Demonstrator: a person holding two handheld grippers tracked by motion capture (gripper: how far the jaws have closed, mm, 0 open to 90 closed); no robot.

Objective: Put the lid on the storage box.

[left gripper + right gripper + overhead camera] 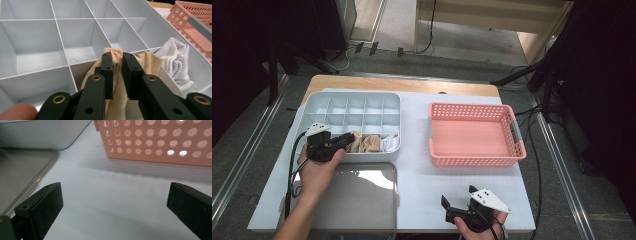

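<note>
**Left hand-held gripper pinching a beige sock in a divided tray**

The left hand-held gripper (pixel 117 72) is reaching into the front row of a pale grey divided tray (pixel 312 107), and its pads are pressing on a fold of a beige sock (pixel 147 62) sitting in one compartment there. The lower part of the sock is lying hidden behind the jaws, so its full shape is hard to make out. A white sock (pixel 175 62) is lying bunched in the next compartment, toward the tray's rounded corner. In the high view, the other compartments are showing bare. A clear lid (pixel 362 200) is lying on the table (pixel 417 170) in front of the tray, partly cut off by the lower edge. A pink basket (pixel 474 112) is standing empty to the right. The right hand-held gripper (pixel 112 202) is resting near the table's front edge, jaws spread wide over bare table, pointing toward the basket.
</note>
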